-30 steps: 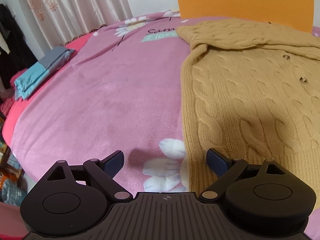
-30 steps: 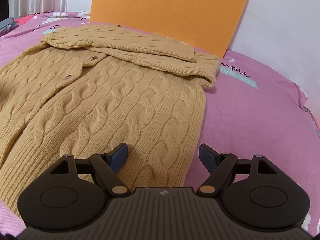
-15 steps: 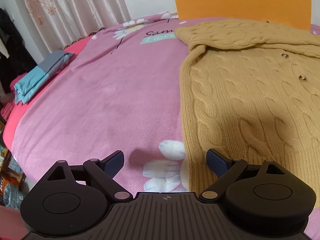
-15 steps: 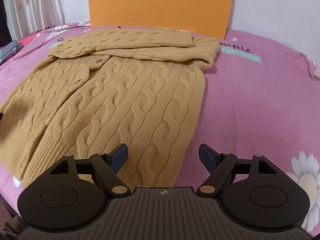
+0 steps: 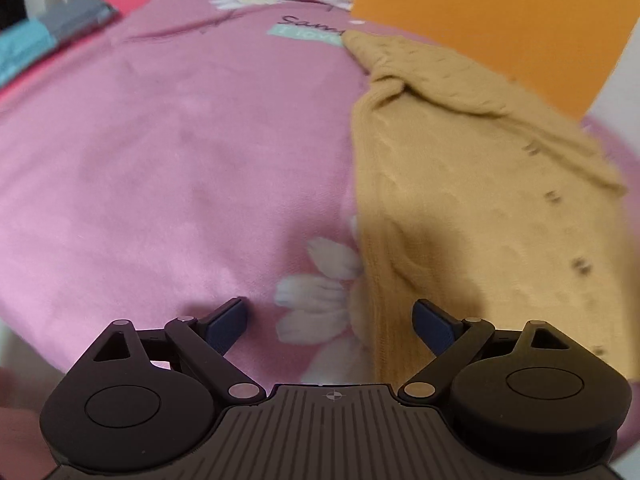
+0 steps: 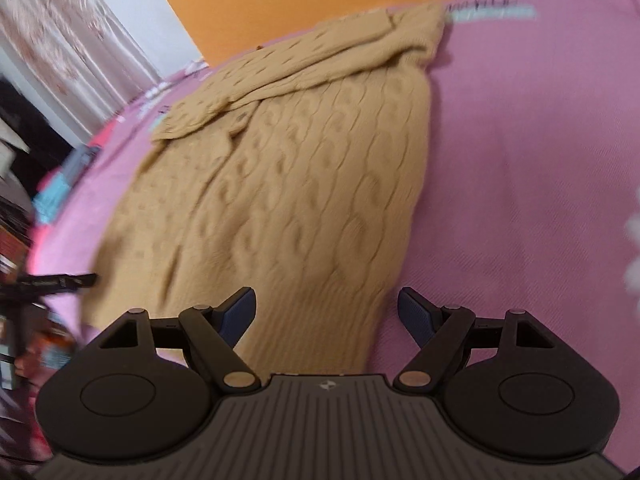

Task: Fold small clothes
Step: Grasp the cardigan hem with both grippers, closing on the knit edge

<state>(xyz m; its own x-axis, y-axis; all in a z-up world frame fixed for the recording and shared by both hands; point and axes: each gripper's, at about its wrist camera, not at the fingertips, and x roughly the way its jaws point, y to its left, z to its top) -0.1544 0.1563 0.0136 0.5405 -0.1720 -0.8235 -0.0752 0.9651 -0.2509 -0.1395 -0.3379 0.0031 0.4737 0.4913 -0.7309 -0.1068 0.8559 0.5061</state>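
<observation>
Both grippers, left and right, hung wide over the cardigan hem; thick knit could've slipped from a shallow pinch.

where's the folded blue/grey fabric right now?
The folded blue/grey fabric is far upper left in the left wrist view, at the edge of the pink bedspread, well apart from the tan cardigan; the right wrist view shows it mid-left.
</observation>
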